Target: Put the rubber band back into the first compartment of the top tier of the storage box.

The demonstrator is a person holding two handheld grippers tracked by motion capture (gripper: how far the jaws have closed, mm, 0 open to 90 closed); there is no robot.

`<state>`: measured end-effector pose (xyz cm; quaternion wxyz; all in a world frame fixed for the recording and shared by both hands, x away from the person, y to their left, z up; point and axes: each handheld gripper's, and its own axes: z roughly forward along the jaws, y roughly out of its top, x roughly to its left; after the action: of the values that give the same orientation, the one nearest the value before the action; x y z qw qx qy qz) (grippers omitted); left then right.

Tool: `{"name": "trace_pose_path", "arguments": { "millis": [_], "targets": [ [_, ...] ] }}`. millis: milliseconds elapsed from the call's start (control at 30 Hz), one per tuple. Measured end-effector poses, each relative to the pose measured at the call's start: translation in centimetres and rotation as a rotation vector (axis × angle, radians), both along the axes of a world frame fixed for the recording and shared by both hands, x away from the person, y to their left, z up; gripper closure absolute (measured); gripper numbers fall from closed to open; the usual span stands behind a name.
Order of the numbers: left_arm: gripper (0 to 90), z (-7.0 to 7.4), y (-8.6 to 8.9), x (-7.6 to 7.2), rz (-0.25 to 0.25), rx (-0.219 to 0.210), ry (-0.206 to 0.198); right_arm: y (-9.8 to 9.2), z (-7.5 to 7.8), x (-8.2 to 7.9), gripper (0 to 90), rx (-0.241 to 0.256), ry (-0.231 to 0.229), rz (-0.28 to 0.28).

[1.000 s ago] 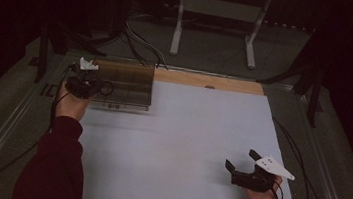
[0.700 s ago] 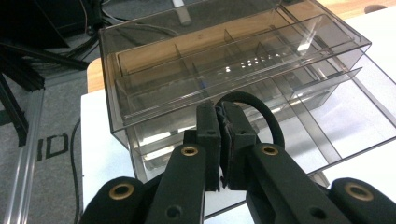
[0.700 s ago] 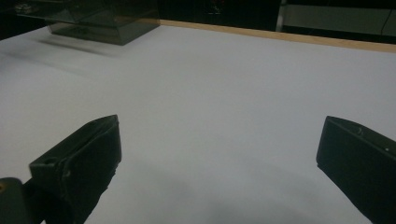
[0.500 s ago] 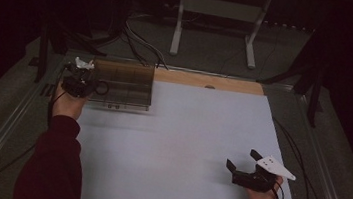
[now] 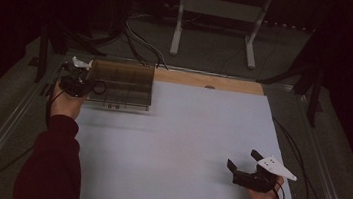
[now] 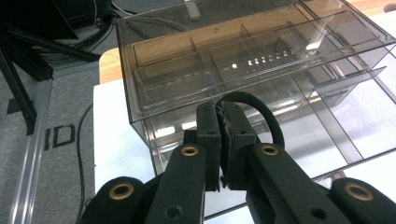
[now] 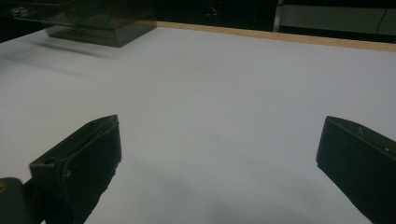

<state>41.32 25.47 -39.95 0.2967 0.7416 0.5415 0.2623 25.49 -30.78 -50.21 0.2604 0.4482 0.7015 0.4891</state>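
Note:
A smoky clear organiser box (image 5: 122, 84) with several compartments stands at the table's far left; the left gripper view shows its near wall (image 6: 140, 109) close up. My left gripper (image 5: 87, 87) sits at the box's left end, shut on a black elastic loop (image 5: 99, 87). In the left gripper view the jaws (image 6: 223, 114) pinch the loop (image 6: 264, 116), which arches to the right in front of the box wall. My right gripper (image 5: 244, 160) rests near the table's front right, open, with nothing between its jaws (image 7: 219, 140).
The white table top (image 5: 174, 144) stretches between both hands, with a wooden strip (image 5: 207, 81) along its far edge. A metal rail (image 5: 11, 121) runs along the left side. Cables and a stand's legs (image 5: 212, 33) lie on the floor beyond. The box shows far off (image 7: 93, 23) in the right gripper view.
My left gripper has shifted slightly left along the box's end, still holding the loop. The right gripper has stayed put.

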Motion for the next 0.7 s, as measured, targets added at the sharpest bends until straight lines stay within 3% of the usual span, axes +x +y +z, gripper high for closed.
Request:
{"name": "trace_pose_path", "arguments": {
  "millis": [700],
  "targets": [
    [88.3, -1.3, 0.3, 0.6, 0.05, 0.015, 0.055, -0.1, 0.0, 0.0, 0.1, 0.012, 0.005, -0.005]
  ]
}}
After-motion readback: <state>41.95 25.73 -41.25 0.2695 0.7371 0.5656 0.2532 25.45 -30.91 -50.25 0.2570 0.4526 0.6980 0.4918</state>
